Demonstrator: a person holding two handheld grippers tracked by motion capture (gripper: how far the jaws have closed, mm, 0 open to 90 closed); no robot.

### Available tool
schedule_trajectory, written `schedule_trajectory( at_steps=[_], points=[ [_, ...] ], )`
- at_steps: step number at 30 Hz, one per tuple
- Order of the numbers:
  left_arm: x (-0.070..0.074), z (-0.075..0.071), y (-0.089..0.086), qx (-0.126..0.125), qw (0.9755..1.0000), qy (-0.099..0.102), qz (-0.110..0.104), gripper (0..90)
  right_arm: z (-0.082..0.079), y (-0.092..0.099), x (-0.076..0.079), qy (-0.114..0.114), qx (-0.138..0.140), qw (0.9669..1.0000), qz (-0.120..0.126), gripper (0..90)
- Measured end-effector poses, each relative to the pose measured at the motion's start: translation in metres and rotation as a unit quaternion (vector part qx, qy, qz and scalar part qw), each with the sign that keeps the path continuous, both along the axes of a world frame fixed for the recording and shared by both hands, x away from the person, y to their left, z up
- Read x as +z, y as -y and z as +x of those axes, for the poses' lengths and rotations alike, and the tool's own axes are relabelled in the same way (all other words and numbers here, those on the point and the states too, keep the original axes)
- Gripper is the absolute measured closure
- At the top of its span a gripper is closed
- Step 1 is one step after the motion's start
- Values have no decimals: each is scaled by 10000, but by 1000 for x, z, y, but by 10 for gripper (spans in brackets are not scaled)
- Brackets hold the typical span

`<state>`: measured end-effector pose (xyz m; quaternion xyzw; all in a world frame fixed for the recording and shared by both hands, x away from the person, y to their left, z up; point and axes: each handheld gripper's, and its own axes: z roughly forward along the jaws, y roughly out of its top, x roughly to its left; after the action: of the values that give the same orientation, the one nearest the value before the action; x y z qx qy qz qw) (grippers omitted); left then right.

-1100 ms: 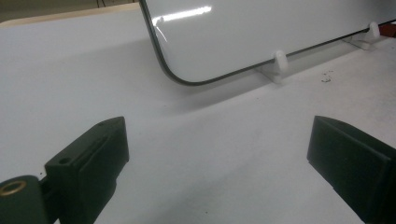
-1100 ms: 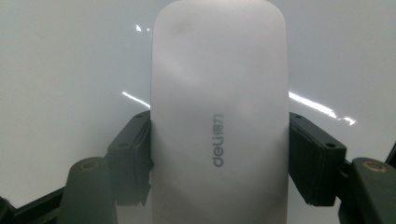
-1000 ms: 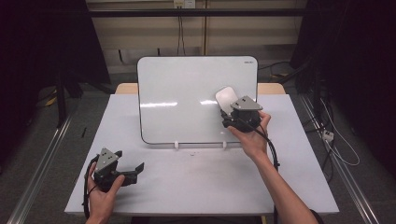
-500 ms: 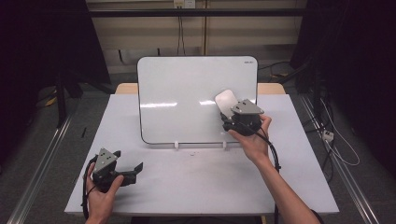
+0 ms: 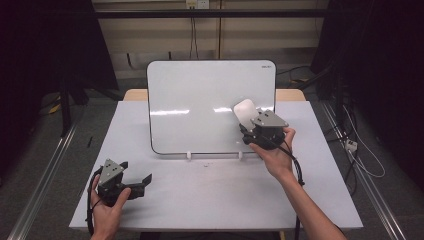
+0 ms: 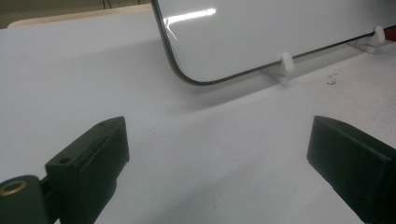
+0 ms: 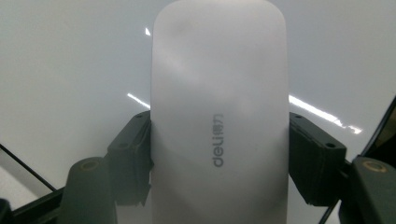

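Observation:
A whiteboard [image 5: 200, 100] stands upright on small white feet at the middle of the white table [image 5: 210, 200]. My right gripper [image 5: 246, 125] is shut on a white board eraser [image 5: 245, 111] and holds it against the board's lower right area. In the right gripper view the eraser [image 7: 218, 116] sits between both jaws, flat against the board [image 7: 70, 70]. My left gripper [image 5: 145, 180] rests open near the table's front left, nothing between its fingers. In the left gripper view its jaws stand wide apart over the table, facing the board's lower corner [image 6: 187, 79].
The board's white feet [image 6: 284, 70] stand on the table in front of the left gripper. Cables hang on the wall behind and run along the floor at the right [image 5: 360, 160]. Metal rails [image 5: 40, 190] flank the table.
The right gripper with the eraser has drifted slightly down and right on the board. The left gripper has barely moved.

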<state>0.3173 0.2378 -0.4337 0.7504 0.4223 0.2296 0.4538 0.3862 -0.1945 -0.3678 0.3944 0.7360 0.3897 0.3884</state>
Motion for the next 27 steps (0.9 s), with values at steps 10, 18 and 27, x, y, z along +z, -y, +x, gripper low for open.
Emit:
schedule_trajectory(
  at_steps=[10,18,27],
  points=[
    [0,0,0,-6,10000,4,17,55,-12,12,-6,14,-63,10000,40,314],
    [1,0,1,-27,10000,18,28,55,-19,21,-14,-91,-175,9998,35,314],
    [1,0,1,-35,10000,9,33,55,-25,27,-32,-222,-258,9994,-58,315]
  ],
)
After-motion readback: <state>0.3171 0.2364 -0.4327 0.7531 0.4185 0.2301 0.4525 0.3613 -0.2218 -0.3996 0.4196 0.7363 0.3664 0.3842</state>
